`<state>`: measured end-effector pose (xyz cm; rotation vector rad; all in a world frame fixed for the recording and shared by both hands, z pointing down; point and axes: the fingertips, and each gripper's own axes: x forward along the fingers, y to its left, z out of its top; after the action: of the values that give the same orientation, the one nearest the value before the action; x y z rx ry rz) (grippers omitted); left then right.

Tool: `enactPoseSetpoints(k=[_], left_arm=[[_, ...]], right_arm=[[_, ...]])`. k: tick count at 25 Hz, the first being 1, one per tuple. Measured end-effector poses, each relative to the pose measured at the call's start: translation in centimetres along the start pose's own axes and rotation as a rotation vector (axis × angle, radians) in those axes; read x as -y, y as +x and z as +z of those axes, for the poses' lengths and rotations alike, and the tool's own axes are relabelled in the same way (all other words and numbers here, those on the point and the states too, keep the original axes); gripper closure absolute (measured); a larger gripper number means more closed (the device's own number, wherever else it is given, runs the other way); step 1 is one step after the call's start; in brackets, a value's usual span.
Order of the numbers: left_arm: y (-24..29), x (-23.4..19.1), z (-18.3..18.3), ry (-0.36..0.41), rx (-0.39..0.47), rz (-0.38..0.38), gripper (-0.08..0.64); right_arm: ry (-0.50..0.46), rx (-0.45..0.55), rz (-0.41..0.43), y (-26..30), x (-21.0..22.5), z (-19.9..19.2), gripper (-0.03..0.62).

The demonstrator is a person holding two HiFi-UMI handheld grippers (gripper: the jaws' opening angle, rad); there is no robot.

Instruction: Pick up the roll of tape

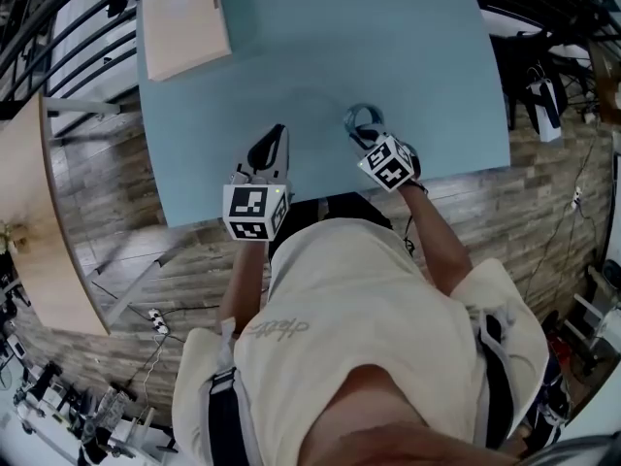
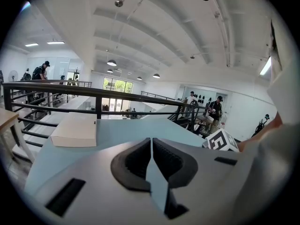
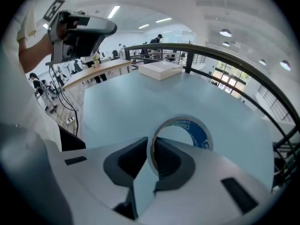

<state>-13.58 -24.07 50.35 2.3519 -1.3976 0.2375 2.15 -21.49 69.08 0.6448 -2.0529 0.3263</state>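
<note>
A roll of clear tape with a blue inner core [image 3: 199, 131] stands on edge between the pads of my right gripper [image 3: 152, 149], which is shut on the roll's wall. In the head view the tape roll [image 1: 357, 118] hangs just above the light blue table [image 1: 408, 56], near its front edge, with the right gripper [image 1: 365, 136] pointing steeply down. My left gripper [image 1: 276, 136] hovers to the left of it over the same edge. In the left gripper view the left gripper [image 2: 151, 146] is shut, with nothing between its pads.
A flat beige box [image 1: 184, 22] lies at the table's far left corner, also visible as the box [image 2: 75, 129] and the box [image 3: 161, 69]. A black railing [image 3: 225, 60] runs behind the table. Cables and gear sit on the floor at right [image 1: 543, 105].
</note>
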Motion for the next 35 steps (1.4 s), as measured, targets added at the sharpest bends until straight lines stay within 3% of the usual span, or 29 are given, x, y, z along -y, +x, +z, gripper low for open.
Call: enactPoseSetpoints(k=[13,22,35], left_arm=[[2.9,1.2,2.6,0.076,0.003,-0.037,0.531],[5.0,3.5,5.3,0.131,0.036,-0.07,0.531],[5.4,4.5,10.2,0.191,0.126,-0.047,0.531]], right_arm=[[0.198,0.262,-0.057,-7.0,4.6,4.2,0.541],[0.221,0.393,-0.137,-12.4,7.6,5.2,0.541],[0.188,0.555,-0.217,-18.3,10.7,8.5,0.541]])
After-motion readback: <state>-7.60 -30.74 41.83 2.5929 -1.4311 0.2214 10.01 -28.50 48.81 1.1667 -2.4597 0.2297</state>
